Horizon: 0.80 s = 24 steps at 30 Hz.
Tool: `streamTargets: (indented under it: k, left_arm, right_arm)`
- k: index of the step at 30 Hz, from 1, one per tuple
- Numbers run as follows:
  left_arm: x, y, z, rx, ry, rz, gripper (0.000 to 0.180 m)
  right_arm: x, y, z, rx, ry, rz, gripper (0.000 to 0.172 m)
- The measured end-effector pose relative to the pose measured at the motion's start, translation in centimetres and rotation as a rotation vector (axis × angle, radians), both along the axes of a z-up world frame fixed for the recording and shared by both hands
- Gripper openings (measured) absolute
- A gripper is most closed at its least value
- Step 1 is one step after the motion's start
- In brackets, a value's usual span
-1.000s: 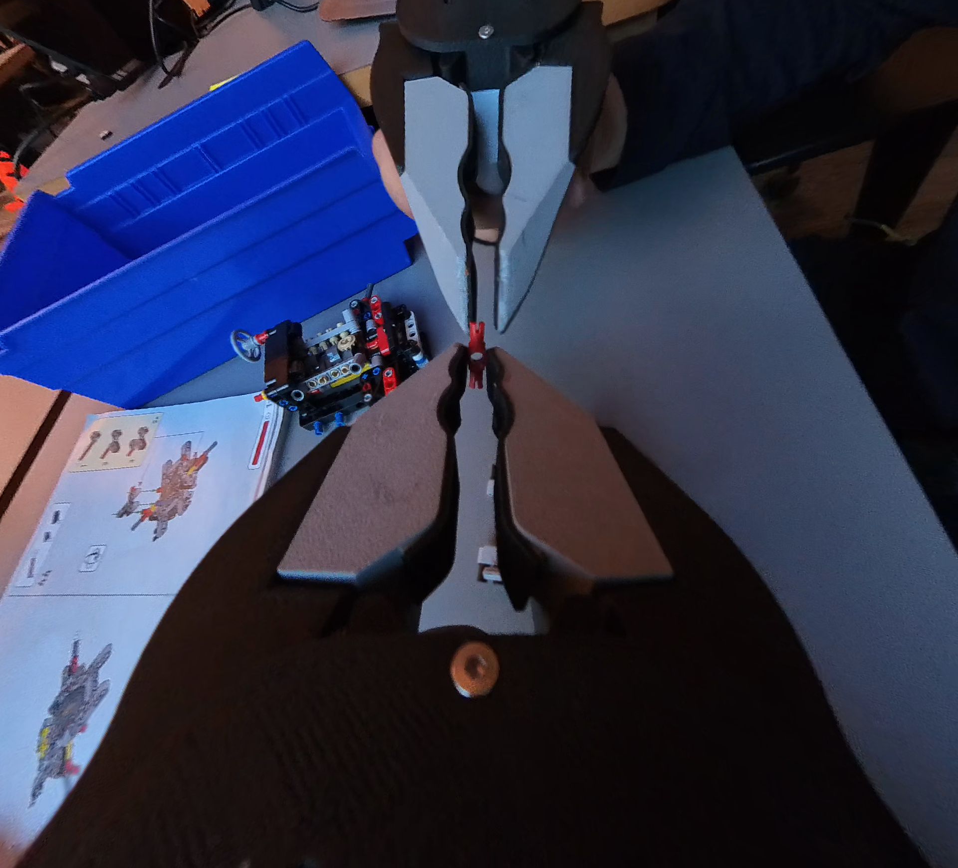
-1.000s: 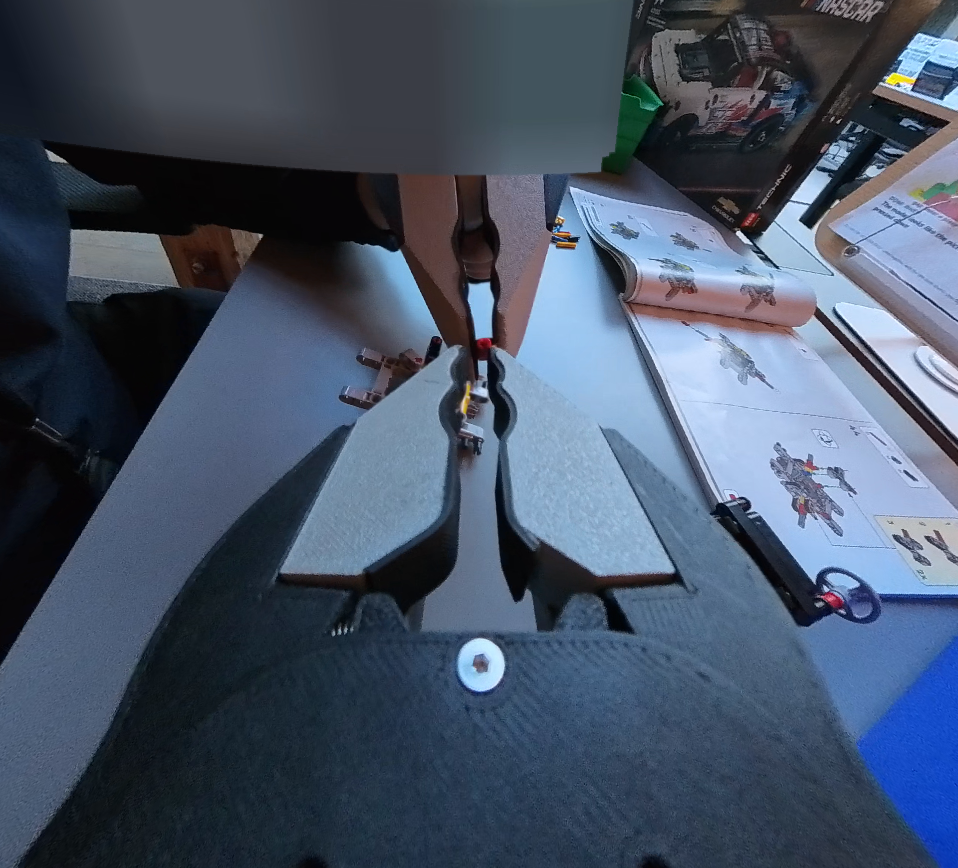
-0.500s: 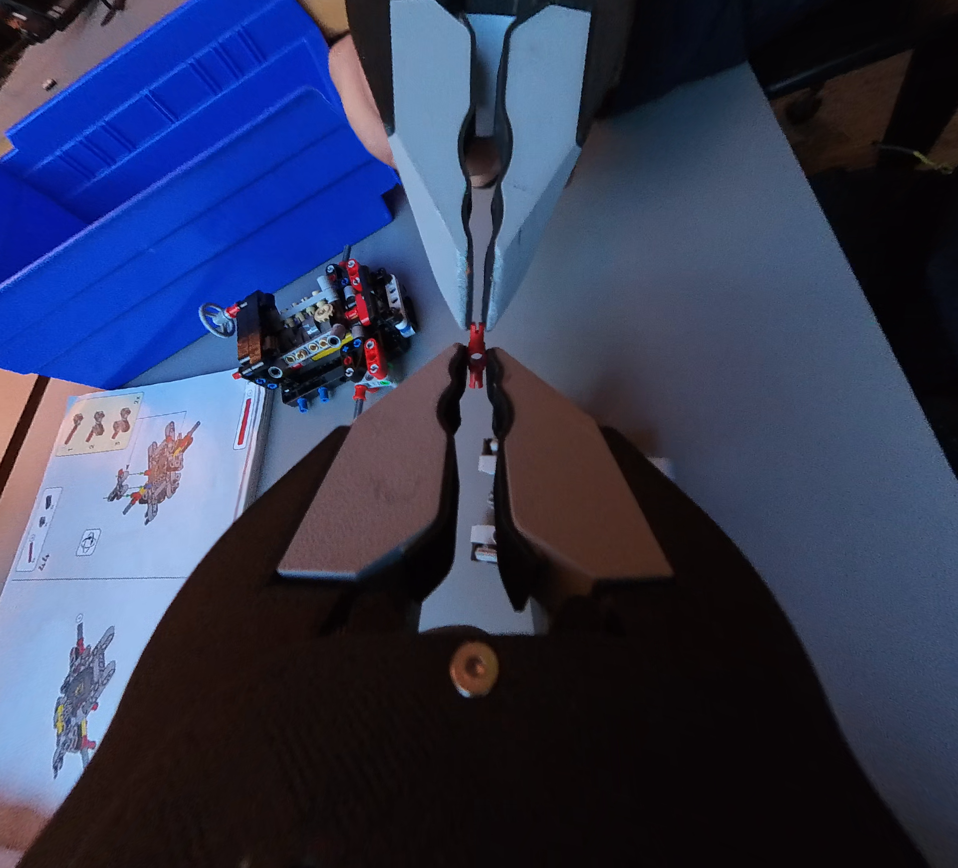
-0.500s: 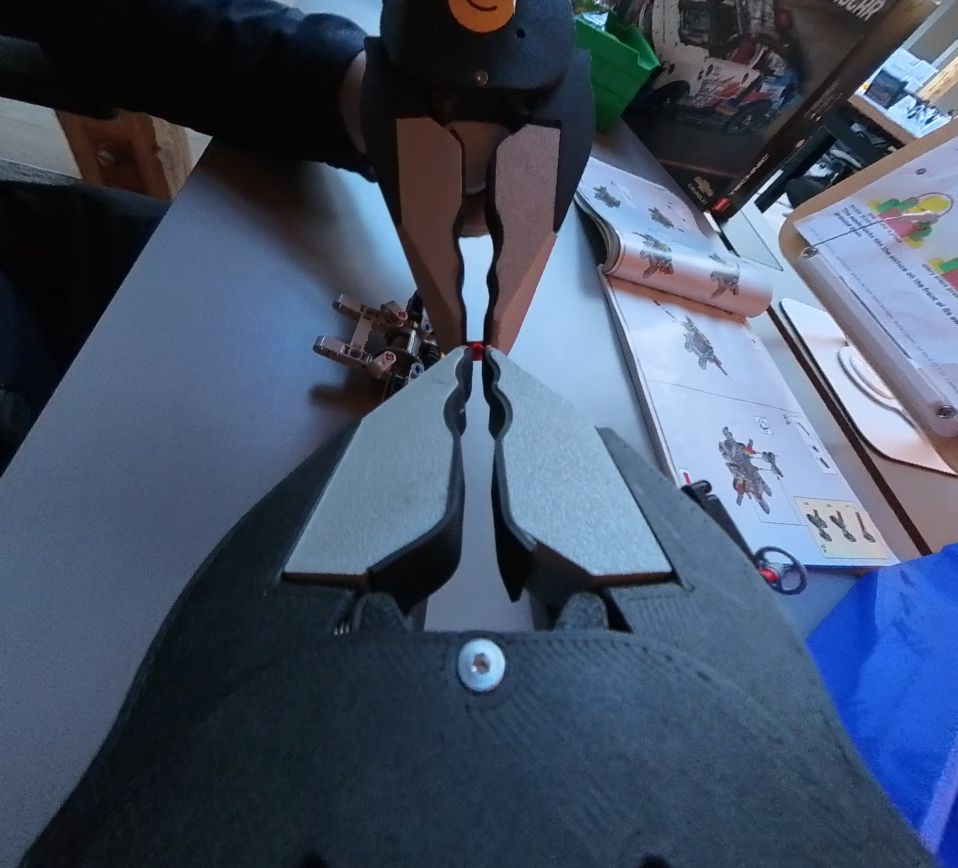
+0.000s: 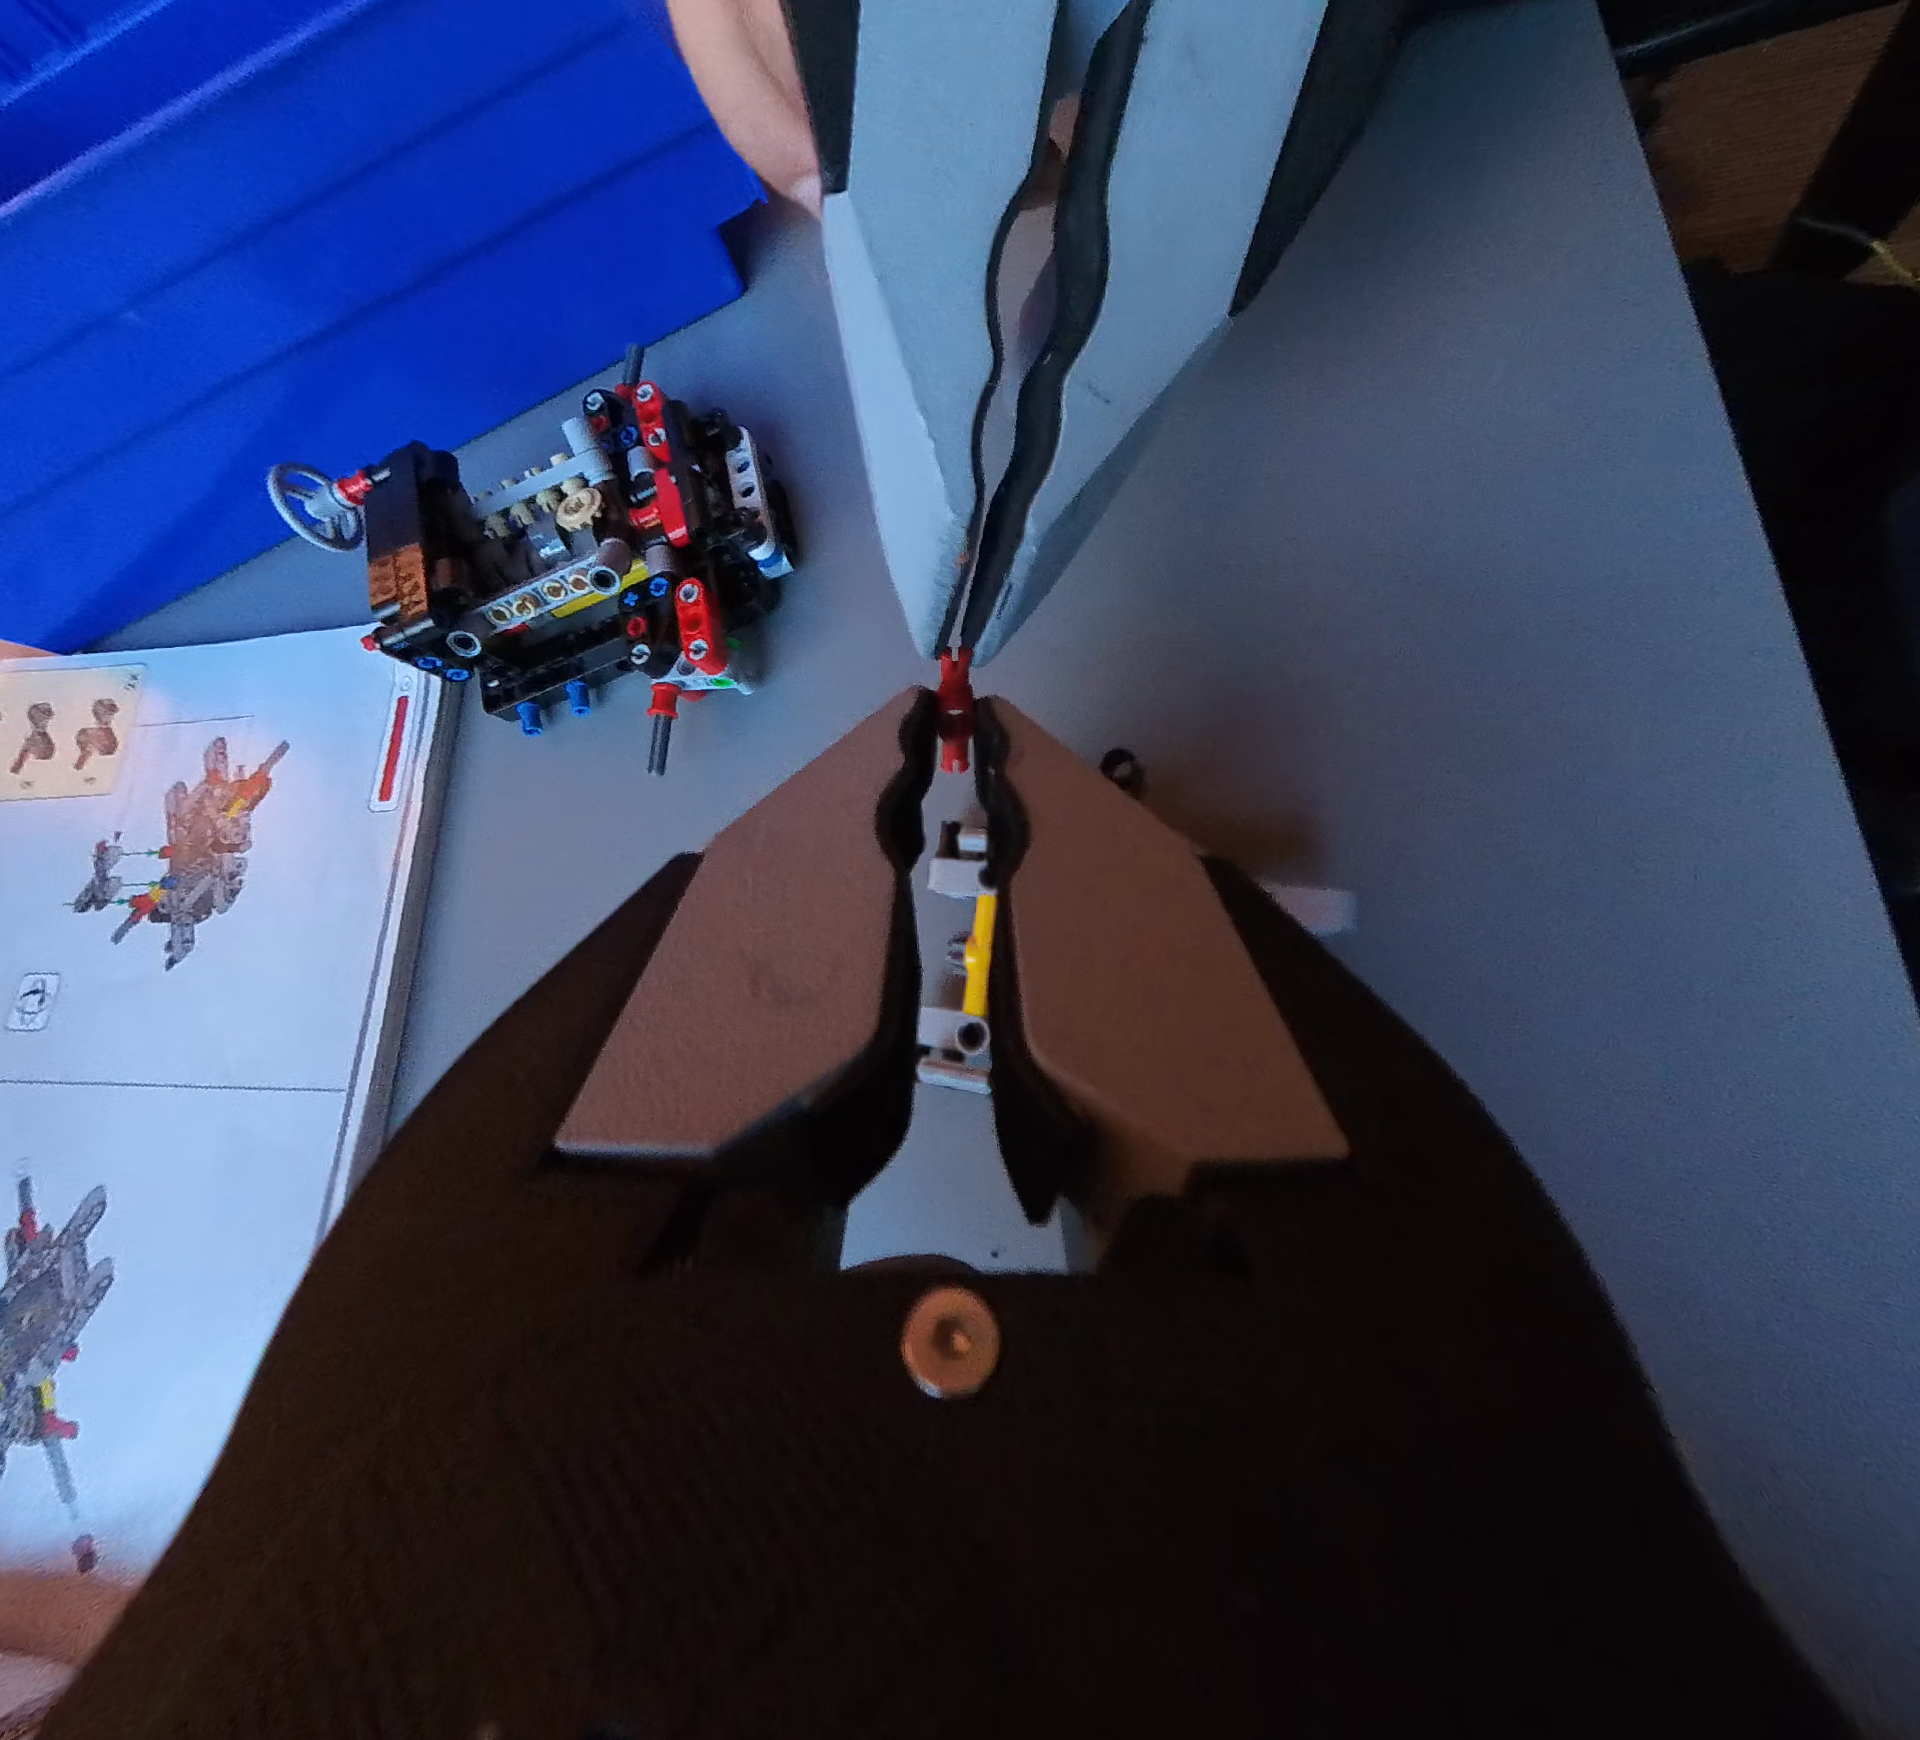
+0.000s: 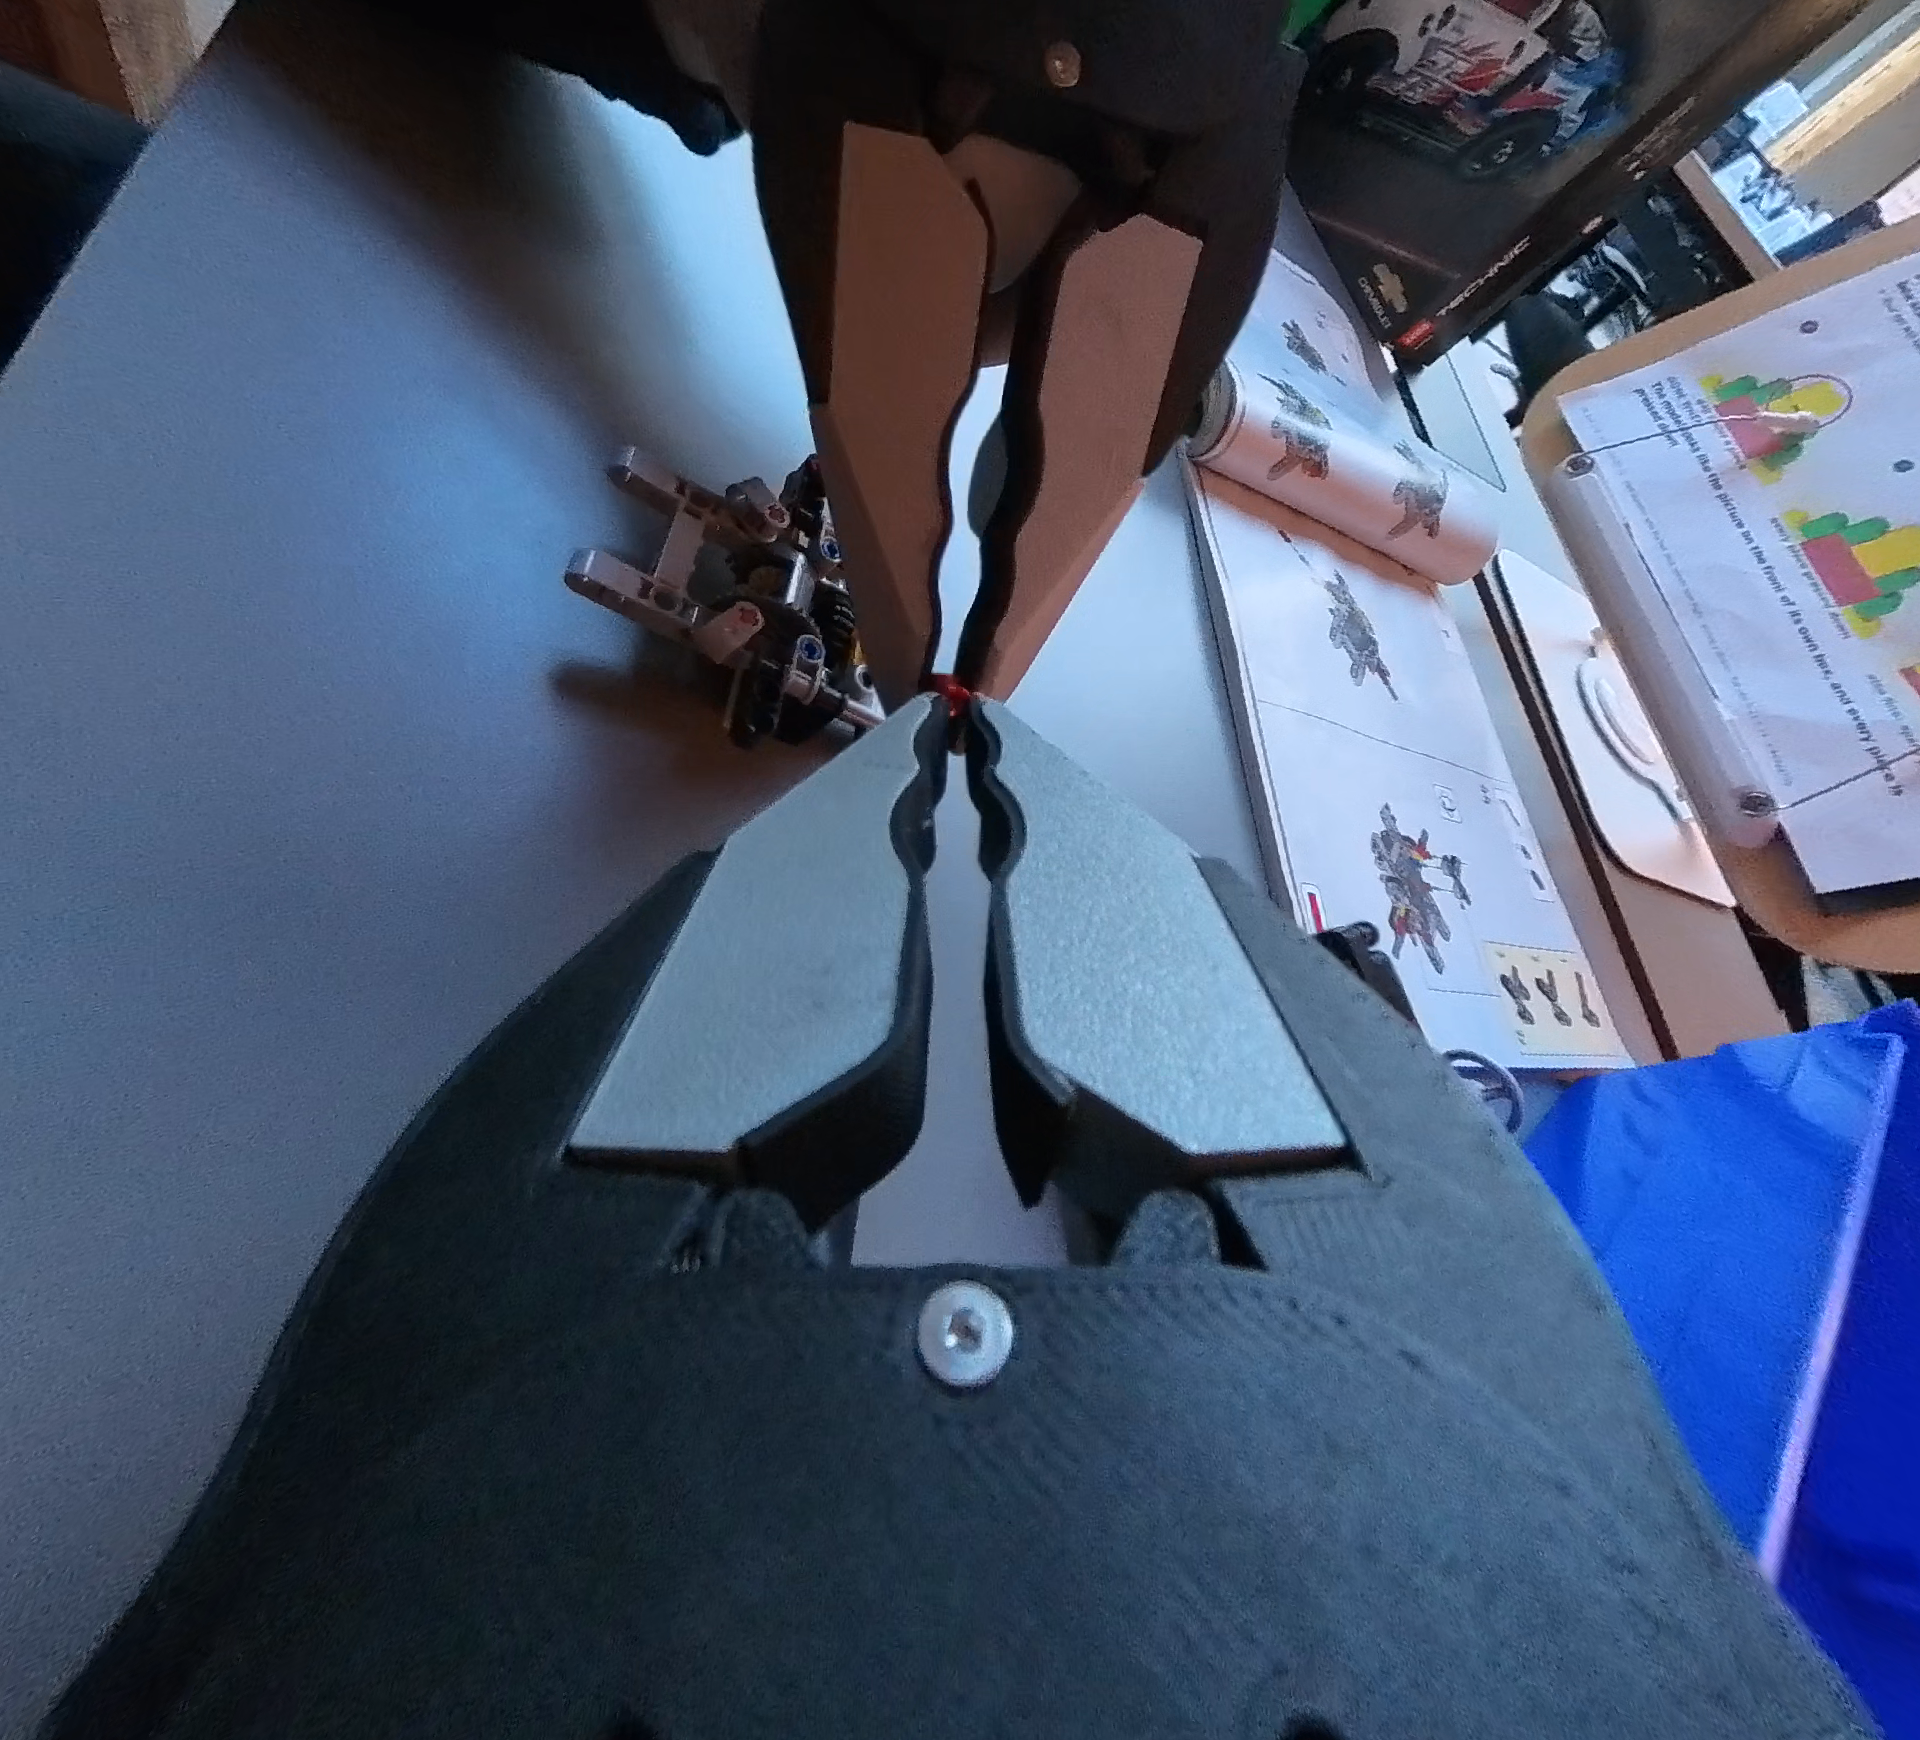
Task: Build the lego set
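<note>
My left gripper (image 5: pixel 953 724), with brown fingers, is shut on a small red pin (image 5: pixel 954 714) and holds it above the grey table (image 5: pixel 1455 651). My right gripper (image 6: pixel 950 711), with grey fingers, faces it tip to tip. It also shows in the left wrist view (image 5: pixel 961 646), coming from above. Its fingertips are closed together and sit against the pin's far end (image 6: pixel 947 684). A small grey and yellow brick assembly (image 5: pixel 966 952) lies on the table under my left fingers. It also shows in the right wrist view (image 6: pixel 727 589).
A black and red brick model (image 5: pixel 582 568) stands left of the grippers, next to an open instruction booklet (image 5: pixel 208 911) and a blue bin (image 5: pixel 312 132). The right wrist view shows the booklet (image 6: pixel 1382 703), a toy box (image 6: pixel 1558 28), a printed sheet on a board (image 6: pixel 1766 547) and the bin (image 6: pixel 1714 1275). My two grippers' fingertips are within a few centimetres of each other.
The right gripper's fingers closed from slightly apart and came down to the top end of the red pin. The left gripper kept the pin. Both grippers drew closer together.
</note>
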<state>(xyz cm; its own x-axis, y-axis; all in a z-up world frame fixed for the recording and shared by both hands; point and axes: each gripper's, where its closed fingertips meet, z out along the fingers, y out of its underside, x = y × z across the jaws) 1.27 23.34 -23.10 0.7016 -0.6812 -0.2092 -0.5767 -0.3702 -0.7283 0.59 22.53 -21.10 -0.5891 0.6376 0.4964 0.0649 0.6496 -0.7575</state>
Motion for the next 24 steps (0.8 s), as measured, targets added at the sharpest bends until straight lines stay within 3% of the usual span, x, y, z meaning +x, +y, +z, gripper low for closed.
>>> streamTargets:
  k: [24]
  left_arm:
    - [0.11, 0.00, -0.75, 0.005, 0.099, -0.005, 0.005]
  right_arm:
    - [0.40, -0.31, -0.42, -0.011, -0.042, 0.025, 0.000]
